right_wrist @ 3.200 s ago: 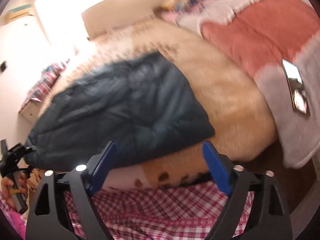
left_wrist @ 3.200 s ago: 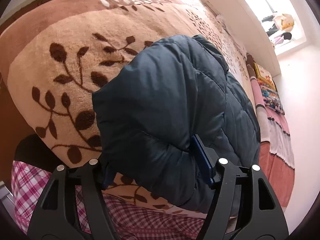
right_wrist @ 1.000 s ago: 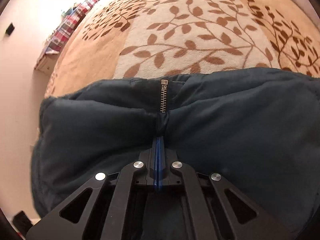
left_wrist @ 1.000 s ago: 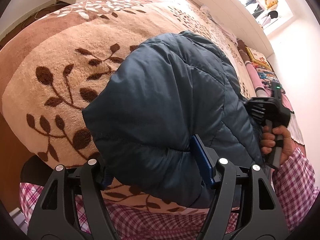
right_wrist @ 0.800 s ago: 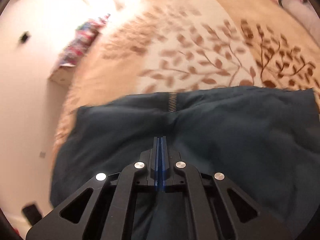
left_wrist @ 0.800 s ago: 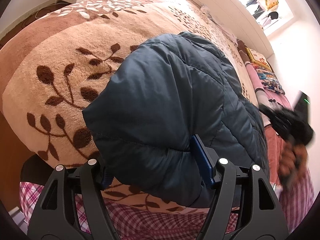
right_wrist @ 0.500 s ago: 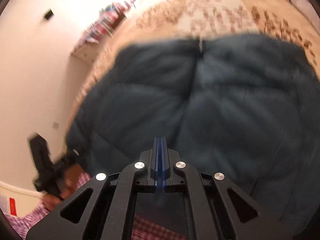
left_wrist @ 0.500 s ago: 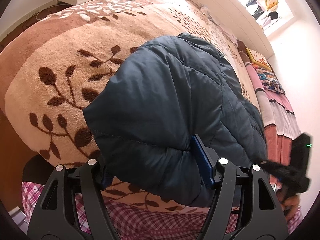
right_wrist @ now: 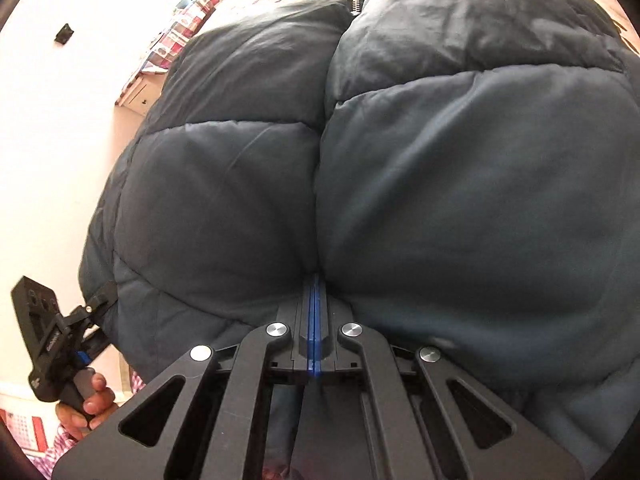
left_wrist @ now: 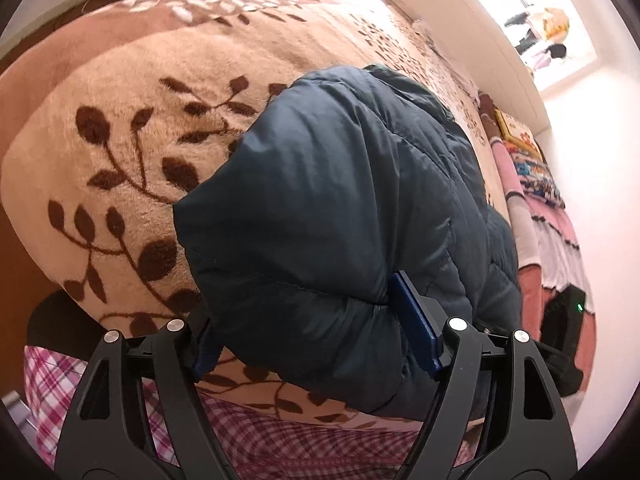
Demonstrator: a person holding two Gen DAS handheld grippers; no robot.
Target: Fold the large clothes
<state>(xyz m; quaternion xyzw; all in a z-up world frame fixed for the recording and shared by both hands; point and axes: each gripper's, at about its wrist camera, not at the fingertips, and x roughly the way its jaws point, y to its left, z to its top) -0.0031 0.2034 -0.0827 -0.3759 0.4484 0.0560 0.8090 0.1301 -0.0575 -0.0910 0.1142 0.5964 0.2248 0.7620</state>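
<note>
A dark navy puffer jacket lies bunched on a beige leaf-patterned blanket on the bed. My left gripper is wide open, with a thick bulge of the jacket between its blue pads, near the bed's front edge. My right gripper is shut on a pinch of the jacket along the centre seam; the jacket fills that view, its zipper at the top. The left gripper also shows in the right wrist view, at the jacket's left edge.
A white headboard runs along the far side of the bed. Pink and grey bedding lies at the right. A pink plaid garment is at the near edge. White drawers stand by the wall.
My right gripper, shut on the jacket's far edge by the zipper, has pulled it back toward me, folding the jacket over. The left gripper has stayed in place.
</note>
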